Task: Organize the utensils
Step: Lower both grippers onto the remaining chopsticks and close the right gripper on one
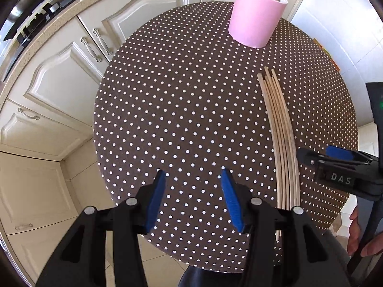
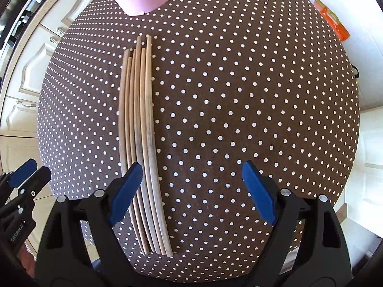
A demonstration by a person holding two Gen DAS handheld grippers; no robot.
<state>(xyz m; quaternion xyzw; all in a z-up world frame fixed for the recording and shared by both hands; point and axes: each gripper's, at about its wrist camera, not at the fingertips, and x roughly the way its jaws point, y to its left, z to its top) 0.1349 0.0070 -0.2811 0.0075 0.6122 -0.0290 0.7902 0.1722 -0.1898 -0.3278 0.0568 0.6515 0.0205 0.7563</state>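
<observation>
A bundle of wooden chopsticks (image 2: 141, 143) lies flat on the round dotted tabletop (image 2: 239, 95), side by side, long axes running from the near edge away toward a pink cup (image 1: 257, 14) at the far rim, which holds more sticks upright. The right tool (image 2: 191, 191) hangs above the bundle's near end, jaws spread wide and empty, its left pad (image 2: 125, 191) over the sticks. The left tool (image 1: 192, 201) stands partly open over bare cloth, holding nothing, left of the bundle.
</observation>
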